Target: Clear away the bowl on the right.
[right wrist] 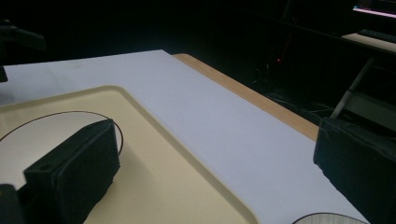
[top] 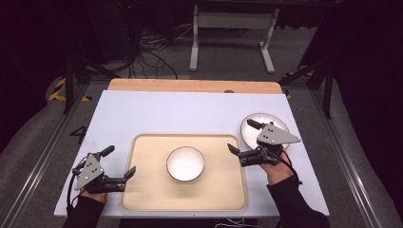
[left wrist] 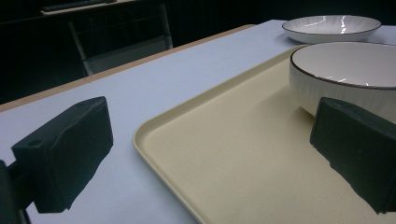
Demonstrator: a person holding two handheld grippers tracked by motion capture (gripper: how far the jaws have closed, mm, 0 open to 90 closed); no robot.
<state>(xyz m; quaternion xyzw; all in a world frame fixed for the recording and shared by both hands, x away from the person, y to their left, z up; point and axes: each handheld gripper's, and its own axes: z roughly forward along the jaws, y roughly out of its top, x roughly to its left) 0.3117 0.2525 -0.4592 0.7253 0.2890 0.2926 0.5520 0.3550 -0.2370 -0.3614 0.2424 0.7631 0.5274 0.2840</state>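
A beige tray (top: 142,190) lies on the white table top (top: 190,111), and a white bowl with a dark rim (top: 185,164) stands in its middle. A white plate (top: 254,130) sits off the tray's right far corner, partly under my right gripper (top: 241,136). That gripper is open, with its jaws either side of the tray's right edge. My left gripper (top: 120,160) is open at the tray's left edge. Between its jaws, my left gripper (left wrist: 210,154) frames the tray (left wrist: 196,140), the bowl (left wrist: 345,70) and the plate (left wrist: 331,25). My right gripper (right wrist: 212,172) frames the tray (right wrist: 154,154) and the bowl (right wrist: 42,140).
A wooden strip (top: 190,85) runs along the table's far edge. Beyond it, on the dark floor, are cables (top: 147,47) and a white desk frame (top: 233,28). Metal rails (top: 342,156) flank the table on both sides.
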